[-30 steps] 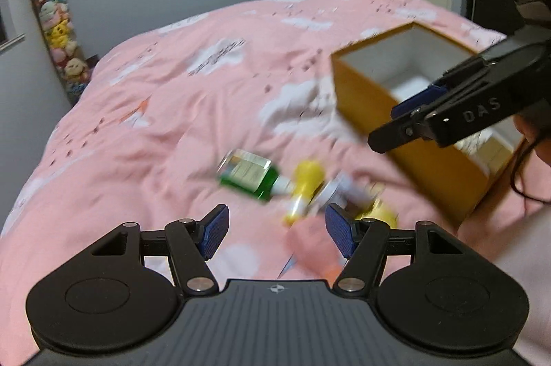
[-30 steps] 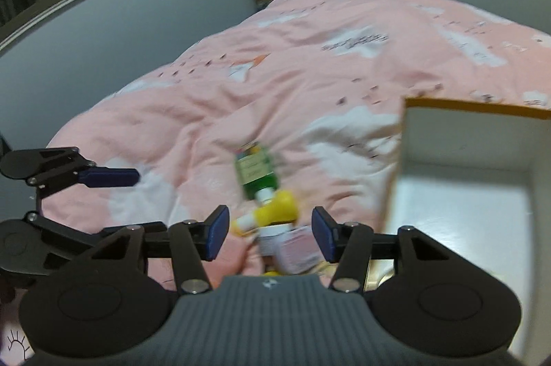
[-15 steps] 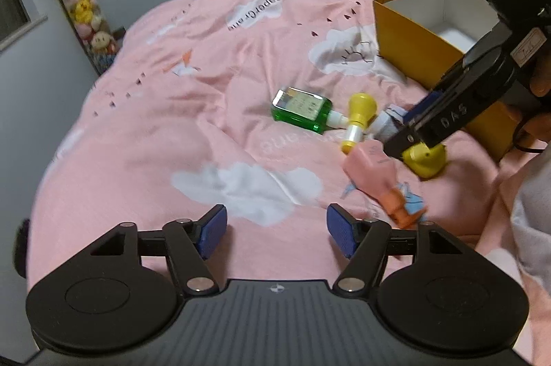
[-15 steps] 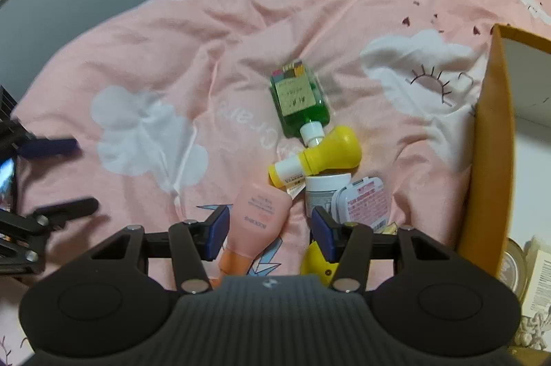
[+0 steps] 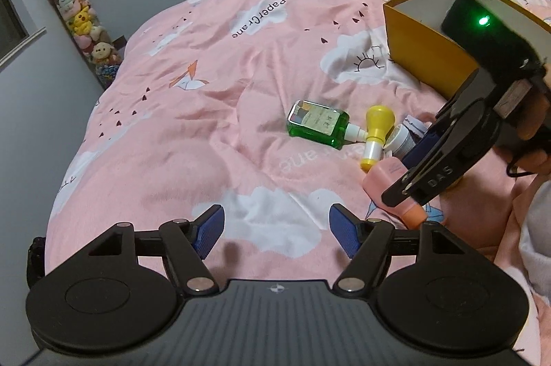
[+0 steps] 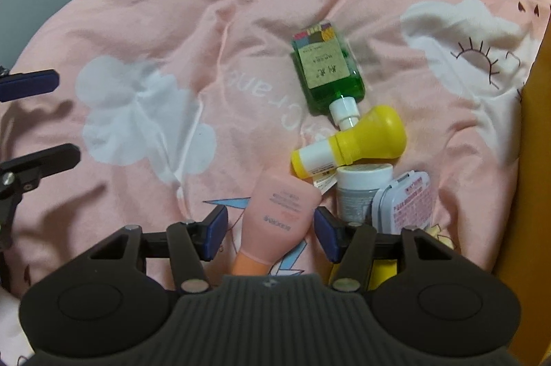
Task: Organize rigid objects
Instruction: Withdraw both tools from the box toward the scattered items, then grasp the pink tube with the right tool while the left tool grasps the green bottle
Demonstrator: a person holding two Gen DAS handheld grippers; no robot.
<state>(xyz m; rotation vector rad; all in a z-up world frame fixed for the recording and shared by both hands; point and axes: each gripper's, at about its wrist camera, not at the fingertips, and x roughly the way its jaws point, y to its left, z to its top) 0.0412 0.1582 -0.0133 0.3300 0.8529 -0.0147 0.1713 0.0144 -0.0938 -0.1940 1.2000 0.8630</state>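
Left wrist view takes in a bed (image 5: 213,111) under a pink quilt printed with white clouds, a grey wall behind it and a column of plush toys (image 5: 81,18) in the far left corner. An open yellow box (image 5: 423,52) sits on the quilt at far right. The left tongs (image 5: 277,230) hang over bare quilt, jaws wide and just opened further, with nothing between them. The right tongs (image 6: 270,228), jaws apart, straddle the pink tube (image 6: 279,214) without pressing it; its orange cap points toward the camera. Right wrist view alone shows the cluster clearly: beyond the tube lie a yellow bottle (image 6: 358,138) and a green bottle (image 6: 327,69), with a grey jar (image 6: 354,193) and a white packet (image 6: 409,200) at right, beside the box wall. Only the left view shows a hand (image 5: 533,124) holding the right tongs.
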